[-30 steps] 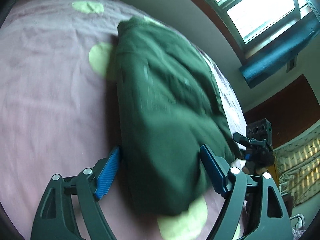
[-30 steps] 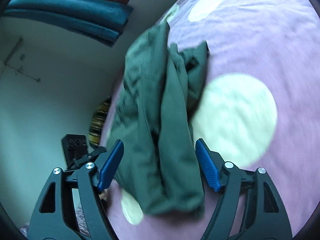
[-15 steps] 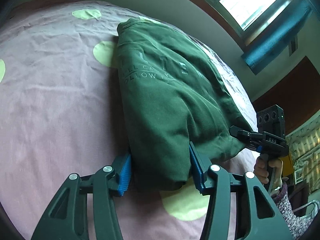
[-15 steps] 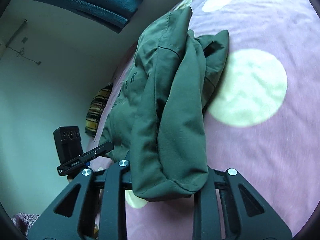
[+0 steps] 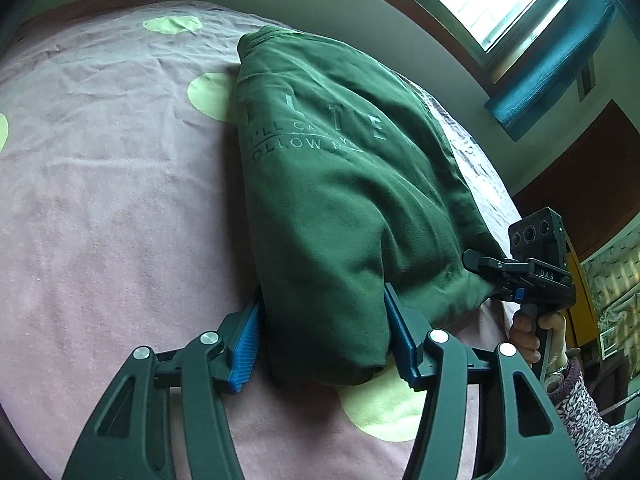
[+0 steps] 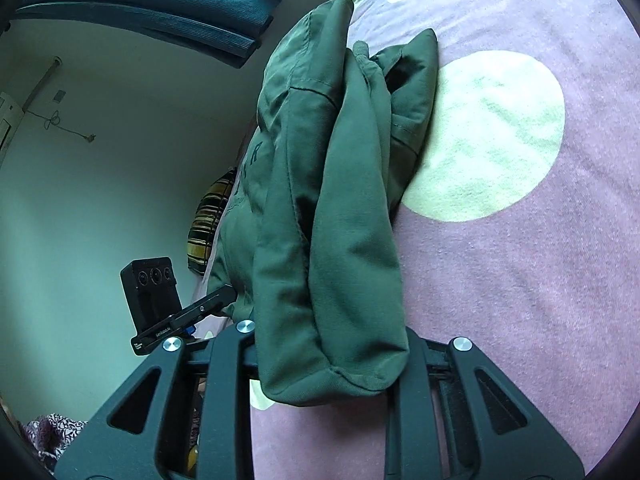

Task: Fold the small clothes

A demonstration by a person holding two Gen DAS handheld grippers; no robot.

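Observation:
A dark green sweatshirt (image 5: 332, 184) with pale lettering lies folded lengthwise on a pink bedsheet (image 5: 100, 220) with pale green dots. My left gripper (image 5: 324, 320) has the near folded end between its blue pads (image 5: 244, 344). Both pads touch the cloth while the jaws are opening slightly. In the right wrist view the sweatshirt (image 6: 332, 208) bunches into thick folds, and my right gripper (image 6: 328, 344) is shut on its near end, with the pads hidden under the cloth. Each gripper shows in the other's view, clamped on the same edge: the right gripper (image 5: 480, 264) and the left gripper (image 6: 224, 296).
A person's hand (image 5: 536, 332) in a patterned sleeve (image 5: 576, 408) holds the right gripper's handle. A window with a blue curtain (image 5: 552, 52) is on the far wall. A striped pillow (image 6: 208, 220) lies at the bed's far edge.
Both grippers stood open around the sweatshirt's near edge, then closed on it. The left jaws have since widened a little. The right gripper has sunk slightly, with the cloth draped over its fingers.

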